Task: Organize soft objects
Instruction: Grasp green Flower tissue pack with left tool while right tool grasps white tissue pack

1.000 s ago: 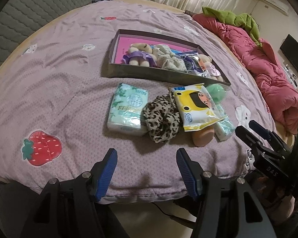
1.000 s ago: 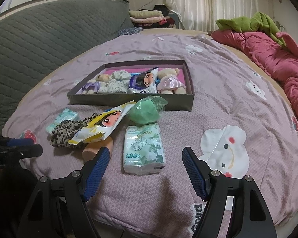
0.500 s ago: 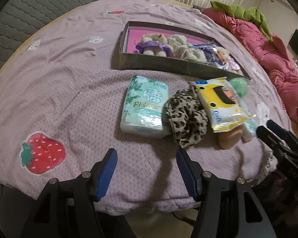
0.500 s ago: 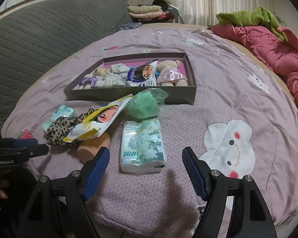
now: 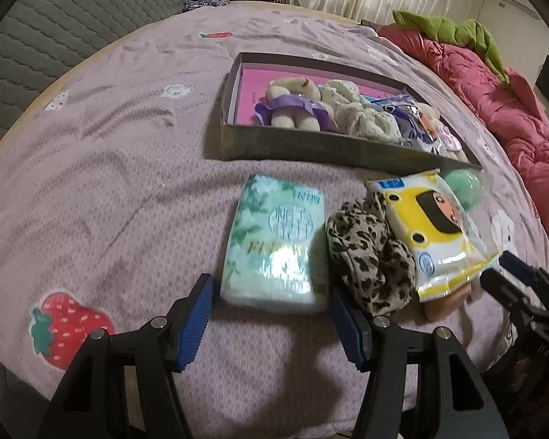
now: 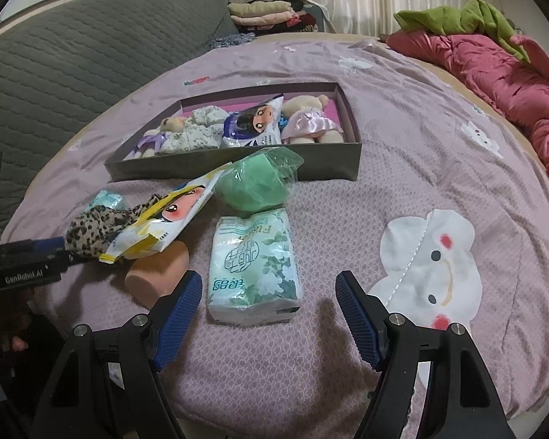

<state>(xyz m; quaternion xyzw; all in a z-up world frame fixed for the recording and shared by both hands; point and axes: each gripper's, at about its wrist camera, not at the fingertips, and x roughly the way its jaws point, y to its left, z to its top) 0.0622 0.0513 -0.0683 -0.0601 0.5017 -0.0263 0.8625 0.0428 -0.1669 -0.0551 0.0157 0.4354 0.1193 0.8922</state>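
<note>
Left wrist view: the left gripper (image 5: 271, 323), jaws spread, hovers low with its blue pads flanking the near end of a tissue pack (image 5: 276, 247); a leopard scrunchie (image 5: 369, 252) lies just beside it. A yellow wipes packet (image 5: 437, 234) partly hides a tan object.

Right wrist view: the right gripper (image 6: 269, 316), likewise unclenched, frames a second tissue pack (image 6: 254, 265) before the box (image 6: 238, 166) on the bed.

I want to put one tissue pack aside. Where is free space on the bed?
Bare bedspread lies left of the box, above the strawberry patch. More lies right of the box, around the cloud face. In front of the box it is crowded: tissue packs, leopard scrunchie, yellow packet.
</note>
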